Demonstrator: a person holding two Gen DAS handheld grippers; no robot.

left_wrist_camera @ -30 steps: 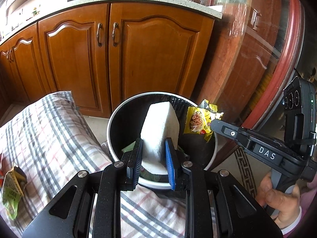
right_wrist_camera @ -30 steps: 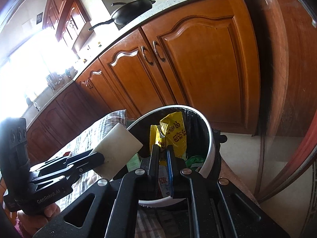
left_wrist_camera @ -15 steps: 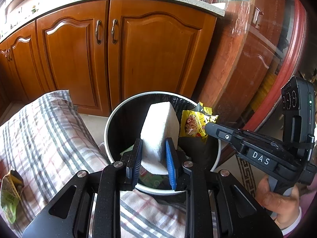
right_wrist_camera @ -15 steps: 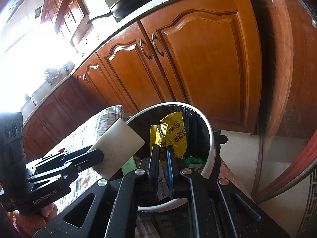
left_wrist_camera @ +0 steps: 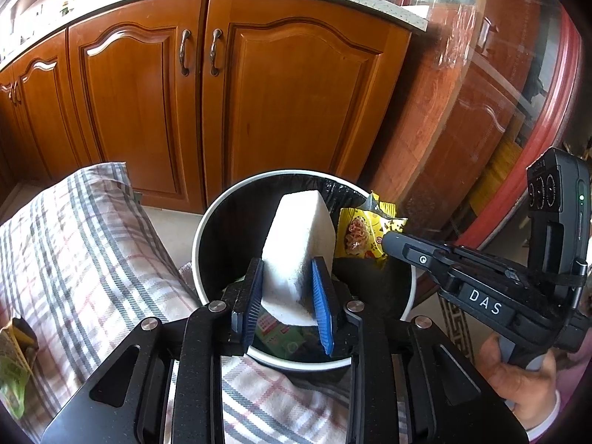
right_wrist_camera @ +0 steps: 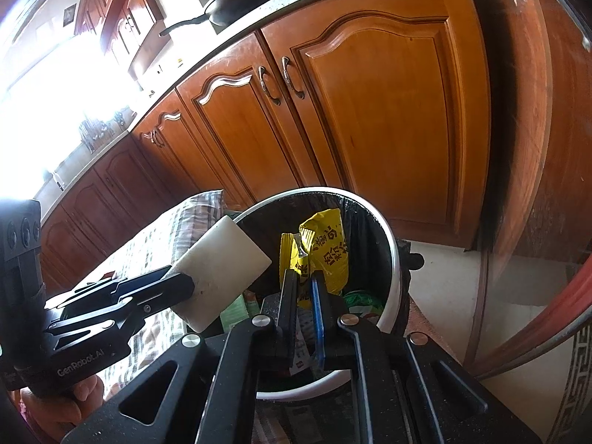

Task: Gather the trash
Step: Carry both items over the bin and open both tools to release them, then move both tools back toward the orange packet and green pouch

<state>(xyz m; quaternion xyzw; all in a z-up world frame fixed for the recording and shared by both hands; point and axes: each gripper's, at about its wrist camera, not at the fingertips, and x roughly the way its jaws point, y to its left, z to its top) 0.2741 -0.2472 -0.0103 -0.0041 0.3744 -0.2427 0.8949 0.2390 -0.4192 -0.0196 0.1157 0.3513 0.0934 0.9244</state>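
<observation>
A round white-rimmed trash bin [left_wrist_camera: 207, 218] with a black liner stands at the end of the table; it also shows in the right wrist view [right_wrist_camera: 393, 259]. My left gripper [left_wrist_camera: 286, 275] is shut on a white foam block [left_wrist_camera: 296, 244] and holds it over the bin's opening; the block also shows in the right wrist view [right_wrist_camera: 222, 273]. My right gripper [right_wrist_camera: 304, 281] is shut on a yellow snack wrapper [right_wrist_camera: 325, 244] held over the bin, seen in the left wrist view too [left_wrist_camera: 360, 235]. Green packaging [left_wrist_camera: 277, 335] lies inside the bin.
A plaid tablecloth [left_wrist_camera: 85, 259] covers the table left of the bin. A green and yellow wrapper [left_wrist_camera: 14, 362] lies on it at the far left. Wooden kitchen cabinets [left_wrist_camera: 236, 103] stand behind the bin. A reddish cabinet [left_wrist_camera: 481, 111] is at the right.
Both grippers have moved slightly forward over the bin with their loads still held. The view has dropped a little, and the bin sits closer.
</observation>
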